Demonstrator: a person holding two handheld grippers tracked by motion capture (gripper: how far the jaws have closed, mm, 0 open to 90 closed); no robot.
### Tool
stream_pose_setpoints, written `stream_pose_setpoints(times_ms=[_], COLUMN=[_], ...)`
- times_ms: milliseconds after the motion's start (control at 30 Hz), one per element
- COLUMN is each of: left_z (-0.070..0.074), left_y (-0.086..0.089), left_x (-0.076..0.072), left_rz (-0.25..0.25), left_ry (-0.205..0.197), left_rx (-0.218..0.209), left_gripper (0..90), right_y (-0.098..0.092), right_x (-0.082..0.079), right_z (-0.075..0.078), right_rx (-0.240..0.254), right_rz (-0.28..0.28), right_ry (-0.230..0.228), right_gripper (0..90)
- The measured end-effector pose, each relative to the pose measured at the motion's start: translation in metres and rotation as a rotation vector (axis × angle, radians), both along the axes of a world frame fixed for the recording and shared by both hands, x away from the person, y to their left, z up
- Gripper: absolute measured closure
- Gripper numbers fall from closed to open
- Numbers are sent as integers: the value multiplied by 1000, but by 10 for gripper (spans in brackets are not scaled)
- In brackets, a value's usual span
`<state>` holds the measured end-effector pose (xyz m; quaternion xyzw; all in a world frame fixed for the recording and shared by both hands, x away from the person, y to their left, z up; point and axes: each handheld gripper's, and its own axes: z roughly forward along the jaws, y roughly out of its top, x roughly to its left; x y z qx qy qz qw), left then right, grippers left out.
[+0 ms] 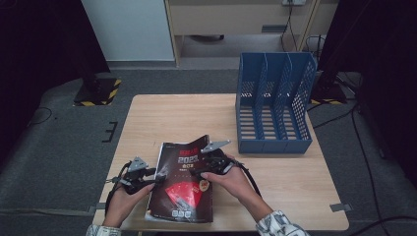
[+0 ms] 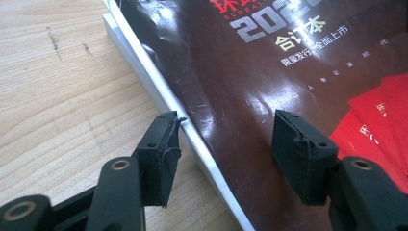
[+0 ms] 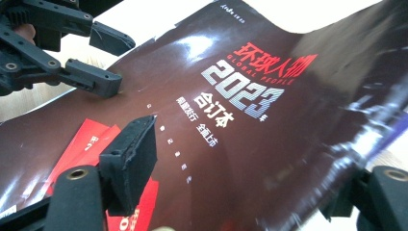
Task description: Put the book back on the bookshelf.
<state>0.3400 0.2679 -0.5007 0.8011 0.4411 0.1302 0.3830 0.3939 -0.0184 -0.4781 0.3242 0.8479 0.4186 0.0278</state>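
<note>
1. Lying near the front edge of one pale wooden table (image 1: 275,177), a single glossy dark-brown magazine with red envelopes printed on its cover (image 1: 183,184) sits between two grippers; one blue three-slot plastic file rack (image 1: 273,103) stands well apart.
2. Left gripper (image 2: 226,139) gapes half-wide astride the magazine's (image 2: 269,96) edge, pads clear, grasping nothing; "2023" reads above.
3. Right gripper (image 3: 250,178) straddles the lifted, curling cover (image 3: 269,159) titled "GLOBAL PEOPLE 2023"; whether it pinches, I cannot tell.
</note>
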Motion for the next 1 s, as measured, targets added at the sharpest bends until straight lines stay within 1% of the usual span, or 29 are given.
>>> stream_pose_setpoints(times_ms=[233,333,400,467,500,600,633,667,700,733,800,900,1000], left_z=[0,-1,-1,-1,-1,-2,-1,-1,0,1,3,2,2], left_y=[0,1,1,1,1,0,0,0,0,2,6,11,12], left_x=[0,0,0,0,0,1,1,2,2,2,2,3,5], left_rz=[-4,-3,-5,-6,-6,-9,-13,-15,-12,-8,11,25,26], left_ry=[-3,-2,-3,-4,-4,-13,-17,-27,-46,-62,-82,-99,-126], left_rx=[4,-4,-3,-5,-7,-3,2,9,16,11,-21,-86,-97], left_gripper=[420,420,420,418,415,390,371,352,327,298,232,200,197], right_y=[12,18,20,20,20,17,16,15,14,14,14,13,10], right_x=[1,1,1,1,1,3,4,5,6,6,7,8,8], right_z=[-4,-8,-9,-11,-11,-11,-11,-11,-9,-7,-2,6,16], right_rx=[-16,-22,-26,-35,-36,-26,-15,2,20,37,60,91,118], right_rz=[-2,1,-15,-37,-48,-75,-77,-84,-78,-73,-56,-39,-39], right_ry=[13,29,34,29,36,31,30,38,32,25,1,-46,-85], right_gripper=[325,351,398,499,547,681,710,736,762,781,803,822,833])
